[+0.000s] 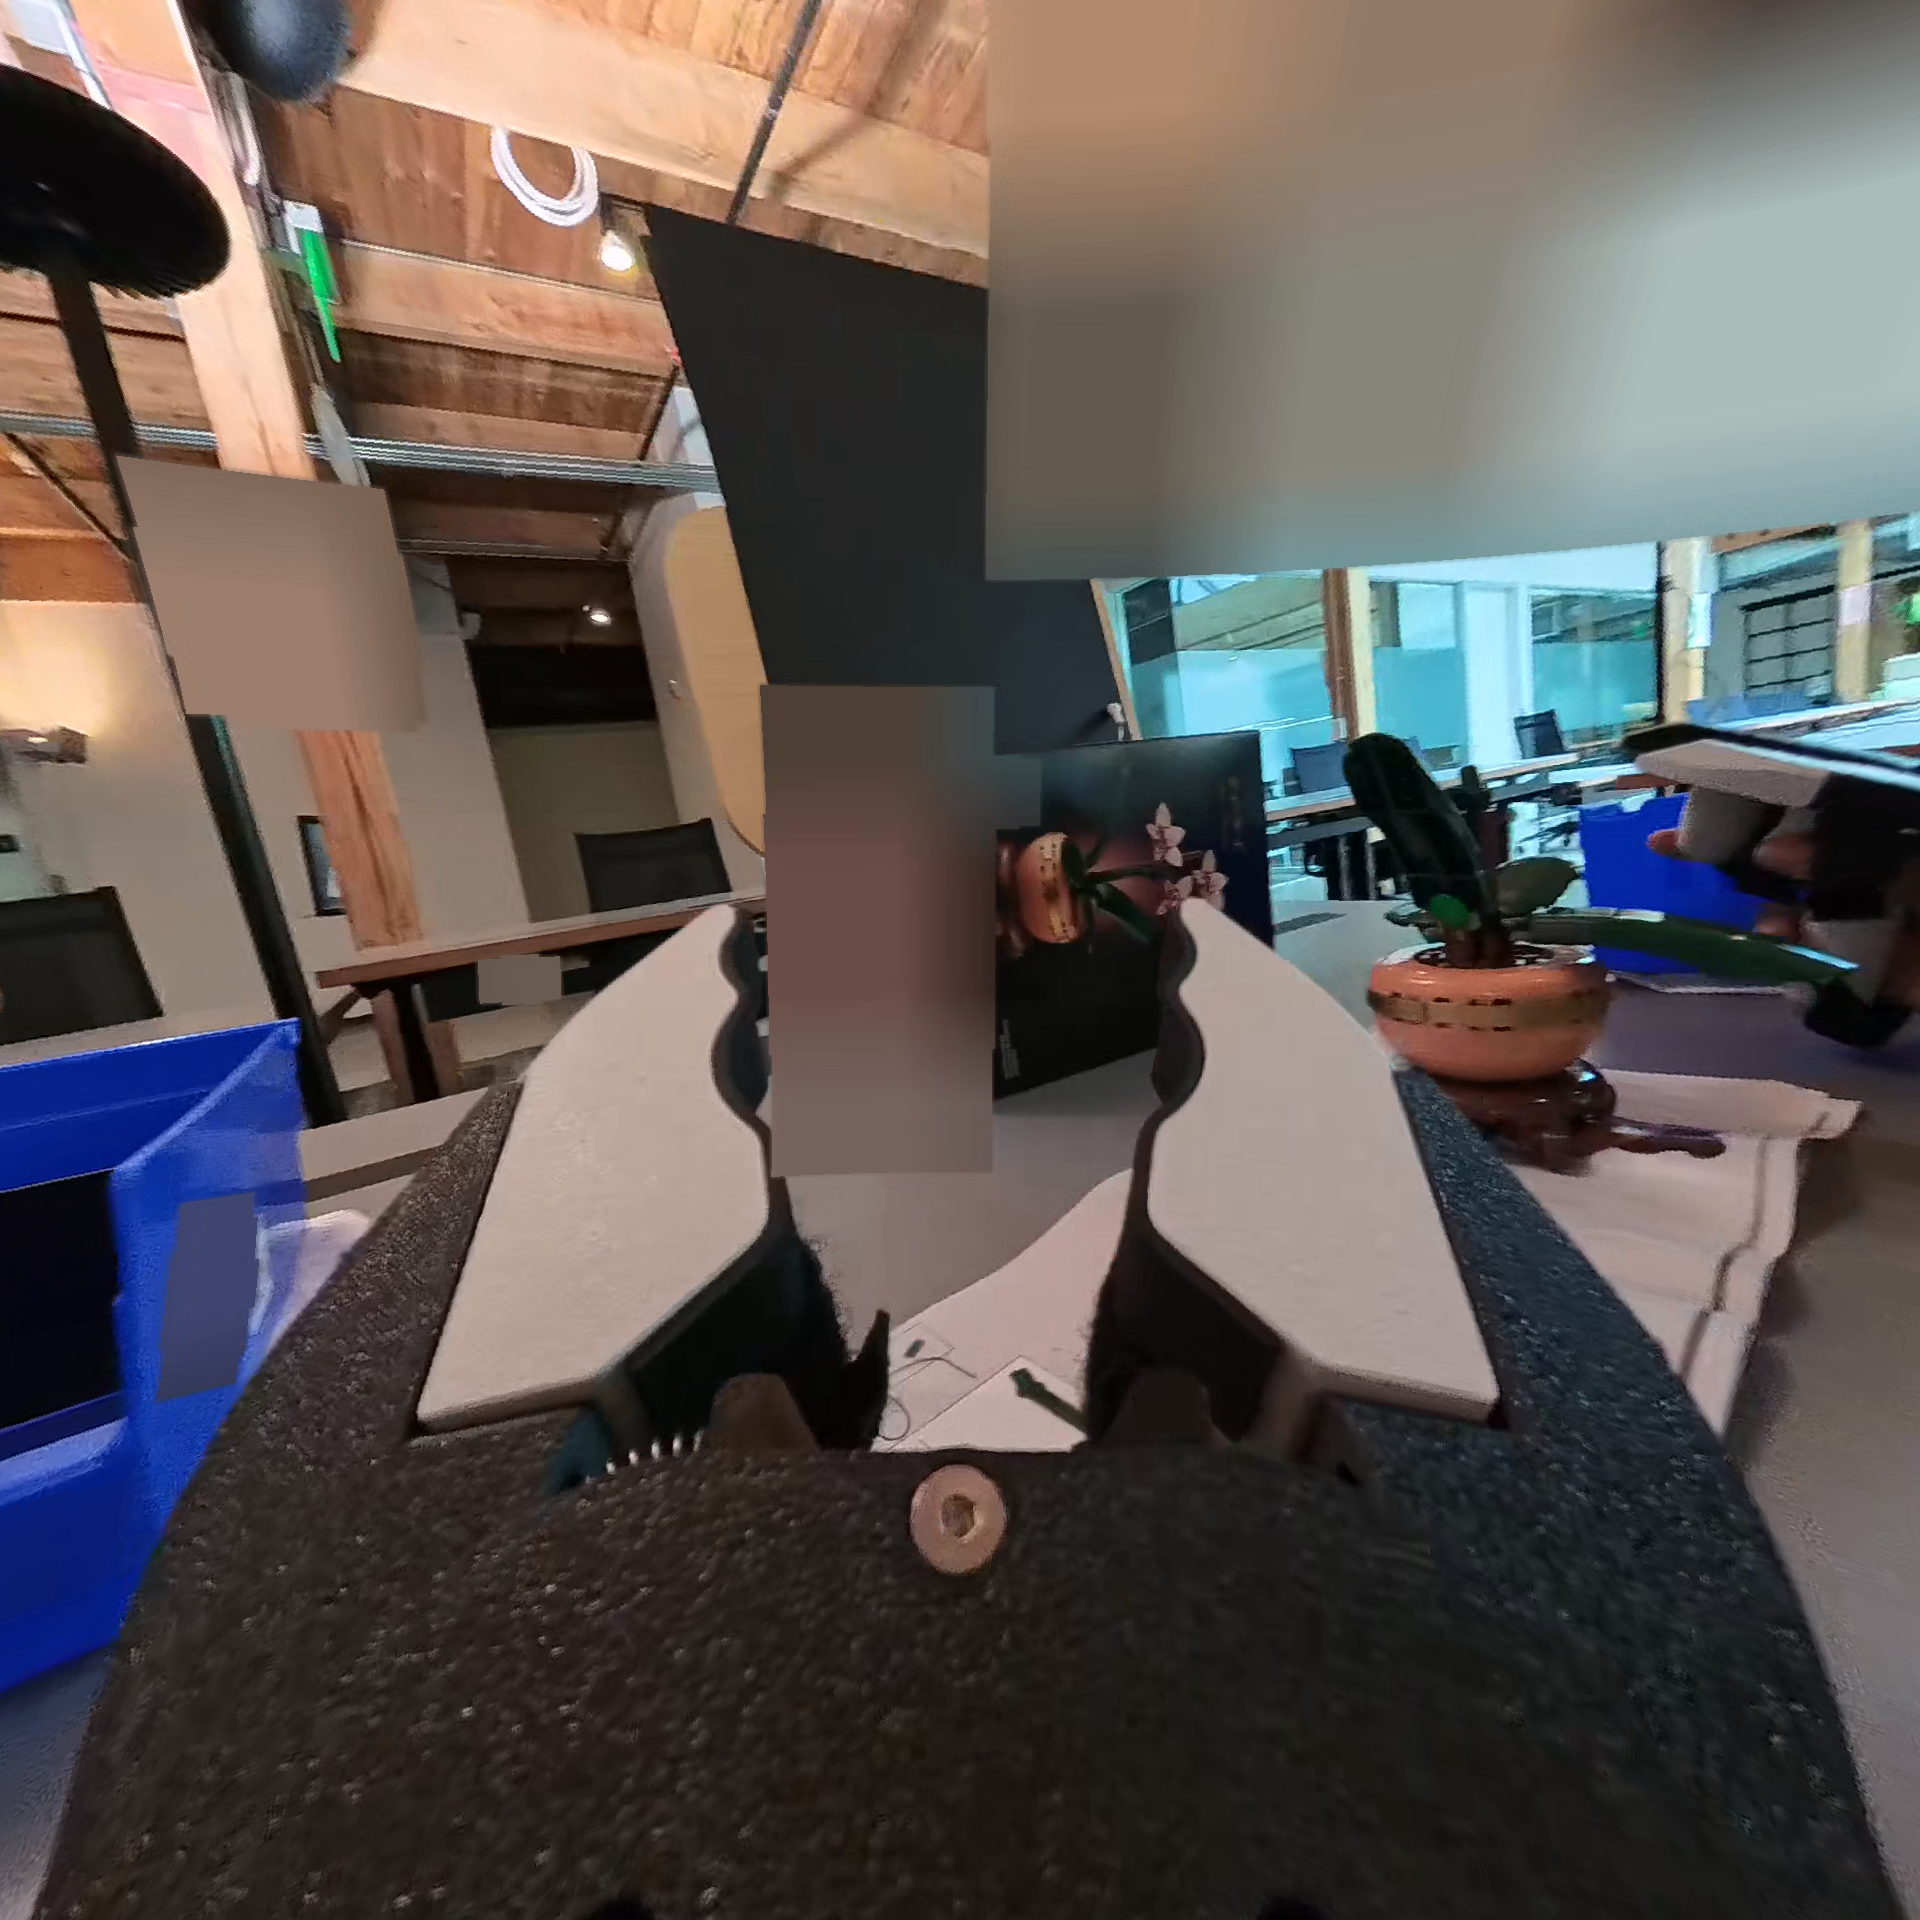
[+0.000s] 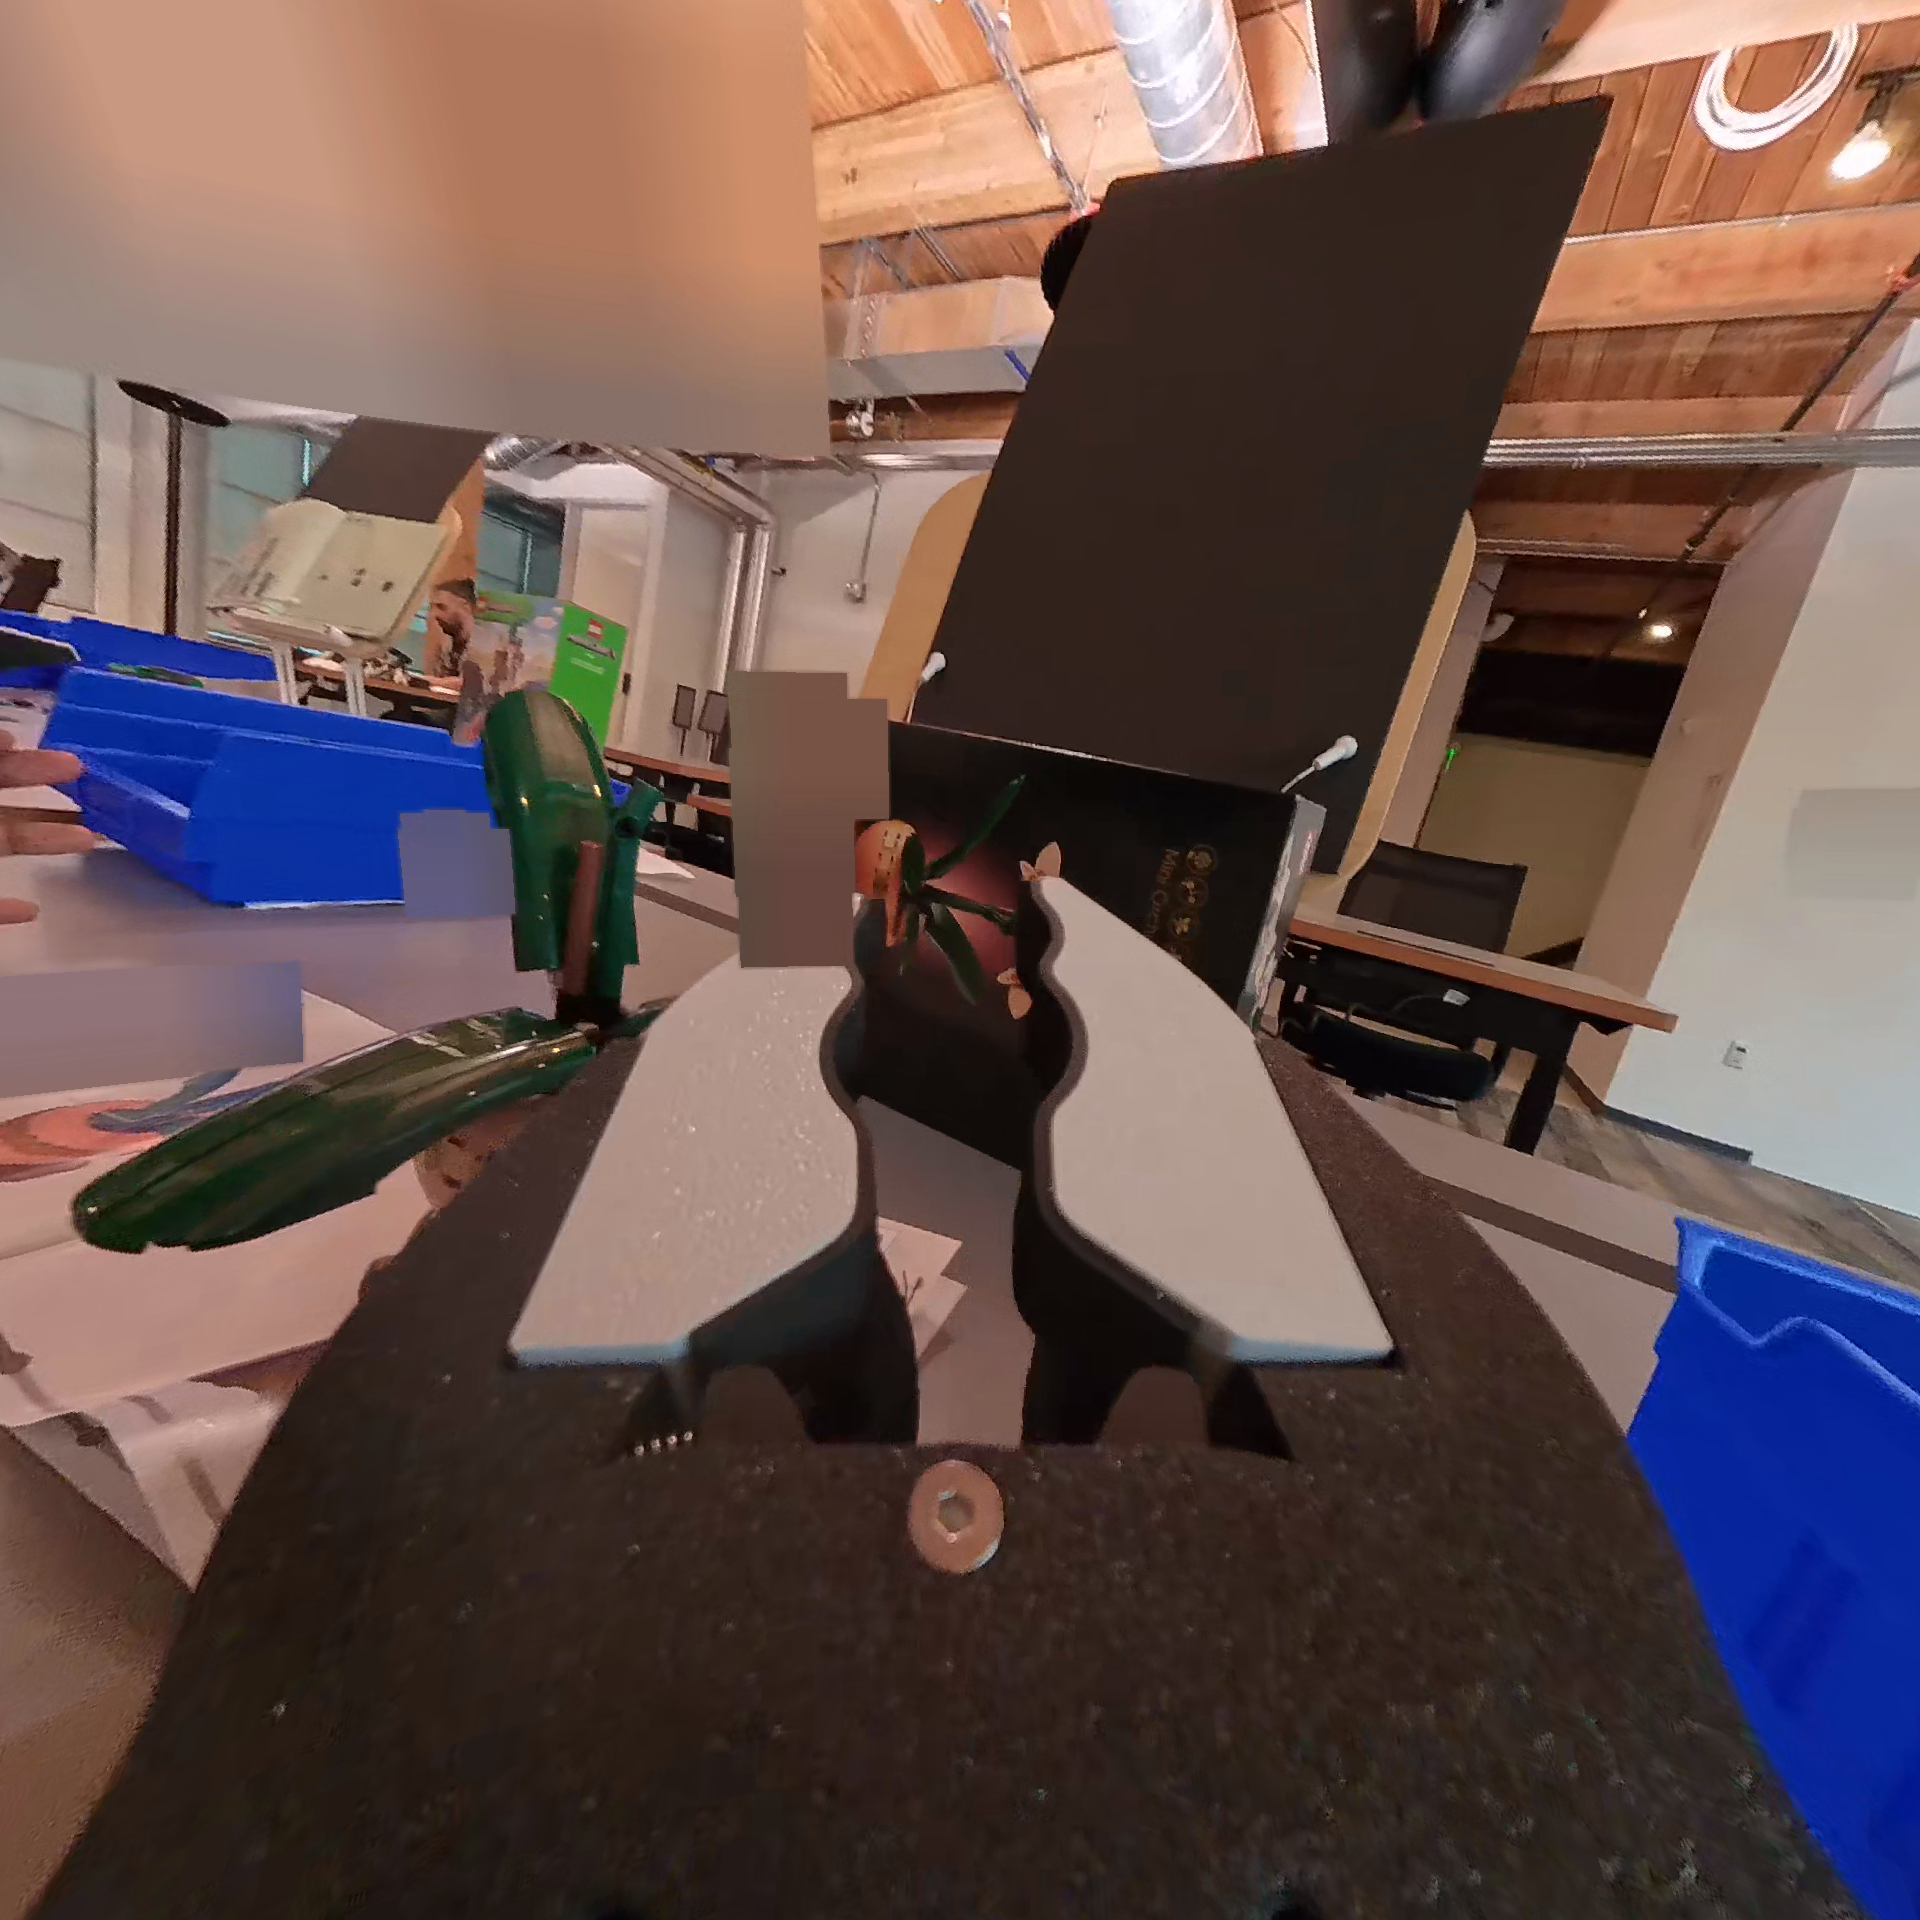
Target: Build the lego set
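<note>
A lego plant with dark green leaves (image 1: pixel 1403 821) stands in a salmon pot (image 1: pixel 1486 1013) on a brown stand (image 1: pixel 1558 1127), right of my left gripper (image 1: pixel 961 925). That gripper is open and empty, pointing at the set's dark box (image 1: pixel 1132 935). In the right wrist view the right gripper (image 2: pixel 935 935) is open and empty. It is just right of the plant's upright leaf (image 2: pixel 551 821) and long low leaf (image 2: pixel 332 1122), without touching them. The gripper body hides the pot there. The right gripper (image 1: pixel 1787 790) also shows at the far right of the left wrist view, above a long leaf (image 1: pixel 1714 945).
A white cloth (image 1: pixel 1662 1226) lies under the plant. Printed sheets (image 1: pixel 987 1361) lie below the left gripper. Blue bins stand at the left (image 1: pixel 135 1299), behind the plant (image 2: pixel 260 800) and at the right (image 2: pixel 1787 1507). A black board (image 2: pixel 1247 468) leans behind the box. A hand (image 2: pixel 31 810) shows at far left. Tip to tip, the grippers are about 35 cm apart.
</note>
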A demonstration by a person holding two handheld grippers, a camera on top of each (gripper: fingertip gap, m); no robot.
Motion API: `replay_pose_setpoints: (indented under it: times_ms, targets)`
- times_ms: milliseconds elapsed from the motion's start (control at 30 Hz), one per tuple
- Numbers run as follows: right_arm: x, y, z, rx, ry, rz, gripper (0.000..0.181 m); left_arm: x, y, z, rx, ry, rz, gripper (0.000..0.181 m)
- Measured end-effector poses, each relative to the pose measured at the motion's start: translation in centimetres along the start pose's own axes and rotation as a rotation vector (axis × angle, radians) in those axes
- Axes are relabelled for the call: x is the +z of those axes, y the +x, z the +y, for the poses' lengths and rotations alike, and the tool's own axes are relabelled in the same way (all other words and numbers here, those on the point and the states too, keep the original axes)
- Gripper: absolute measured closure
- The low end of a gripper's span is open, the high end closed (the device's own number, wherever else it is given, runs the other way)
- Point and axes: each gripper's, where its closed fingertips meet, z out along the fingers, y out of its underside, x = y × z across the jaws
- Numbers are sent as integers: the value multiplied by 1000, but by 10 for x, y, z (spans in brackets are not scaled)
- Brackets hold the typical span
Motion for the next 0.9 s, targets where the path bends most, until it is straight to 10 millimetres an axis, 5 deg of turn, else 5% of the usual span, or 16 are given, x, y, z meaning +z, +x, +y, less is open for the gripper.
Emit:
replay_pose_setpoints:
  times_ms: [367, 900]
  targets:
    - [16, 2, 44, 90, -246, -22, 171, 1, -10, 5, 56, -33, -58, 123]
    - [20, -7, 51, 59, -297, -68, 171, 1, -8, 6, 65, -34, -52, 134]
